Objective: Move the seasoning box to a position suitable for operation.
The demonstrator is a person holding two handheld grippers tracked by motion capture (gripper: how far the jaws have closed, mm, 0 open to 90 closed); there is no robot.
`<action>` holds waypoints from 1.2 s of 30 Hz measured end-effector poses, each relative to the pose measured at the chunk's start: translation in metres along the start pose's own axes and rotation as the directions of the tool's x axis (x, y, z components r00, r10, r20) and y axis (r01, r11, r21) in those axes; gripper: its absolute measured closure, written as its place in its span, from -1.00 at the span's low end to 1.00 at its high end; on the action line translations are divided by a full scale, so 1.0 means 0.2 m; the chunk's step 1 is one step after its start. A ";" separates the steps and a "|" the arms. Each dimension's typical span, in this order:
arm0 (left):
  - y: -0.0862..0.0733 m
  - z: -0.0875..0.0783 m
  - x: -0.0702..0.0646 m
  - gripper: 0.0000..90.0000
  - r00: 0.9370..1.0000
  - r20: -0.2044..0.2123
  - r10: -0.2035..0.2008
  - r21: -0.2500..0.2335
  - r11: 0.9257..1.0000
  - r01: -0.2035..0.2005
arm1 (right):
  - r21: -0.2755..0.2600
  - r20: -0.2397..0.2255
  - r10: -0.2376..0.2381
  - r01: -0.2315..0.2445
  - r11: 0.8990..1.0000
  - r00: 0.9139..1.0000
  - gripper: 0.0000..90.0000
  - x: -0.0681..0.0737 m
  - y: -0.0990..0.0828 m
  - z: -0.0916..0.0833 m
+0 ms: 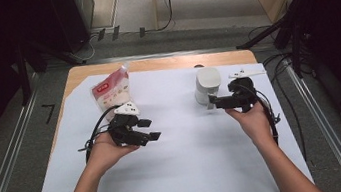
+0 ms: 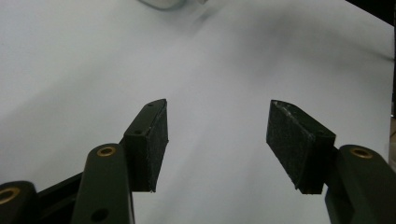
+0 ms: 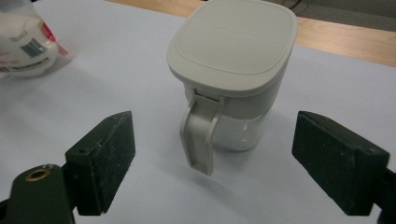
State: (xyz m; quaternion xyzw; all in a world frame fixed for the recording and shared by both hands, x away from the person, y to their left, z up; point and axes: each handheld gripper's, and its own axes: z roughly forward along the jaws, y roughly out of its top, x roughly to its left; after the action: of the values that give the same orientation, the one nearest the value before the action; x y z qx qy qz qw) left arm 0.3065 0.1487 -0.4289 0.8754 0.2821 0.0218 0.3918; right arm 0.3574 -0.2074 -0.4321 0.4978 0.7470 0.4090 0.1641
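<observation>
Grey-lidded jug (image 3: 232, 70): our right hand-held gripper (image 3: 212, 158) points level at its handle, released; our left hand-held gripper (image 2: 217, 140), well left, gapes empty.

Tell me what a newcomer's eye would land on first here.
The pale grey lidded jug with a clear base stands at the right of the white sheet, right before the open right gripper. A red-and-white plastic pouch stands back left, behind the open left gripper.
</observation>
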 end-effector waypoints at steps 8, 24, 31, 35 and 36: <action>0.00 0.00 -0.01 -0.11 1.000 0.006 0.003 -0.006 1.000 -0.003 | -0.030 0.026 0.046 -0.046 0.999 0.999 -0.70 0.01 0.02 0.07; 0.00 0.01 0.00 -0.11 1.000 0.007 -0.003 0.003 1.000 0.003 | -0.026 0.135 0.062 -0.059 0.998 0.989 -0.81 0.07 0.07 0.24; 0.00 0.01 0.01 -0.11 1.000 0.016 -0.004 0.006 1.000 0.004 | 0.015 0.194 0.063 -0.067 0.998 0.979 -0.84 0.07 0.10 0.32; 0.00 0.01 0.01 -0.11 1.000 0.017 -0.006 0.006 1.000 0.006 | 0.009 0.215 0.091 -0.095 0.995 0.972 -0.87 0.08 0.12 0.35; 0.00 0.01 0.01 -0.11 1.000 0.017 -0.006 0.006 1.000 0.006 | 0.007 0.214 0.104 -0.108 0.994 0.971 -0.87 0.07 0.12 0.36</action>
State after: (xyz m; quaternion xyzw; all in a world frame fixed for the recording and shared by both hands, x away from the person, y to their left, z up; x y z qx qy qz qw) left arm 0.3089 0.1494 -0.4311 0.8759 0.2814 0.0126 0.3916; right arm 0.4123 -0.1581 -0.4545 0.5796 0.7012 0.3545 0.2163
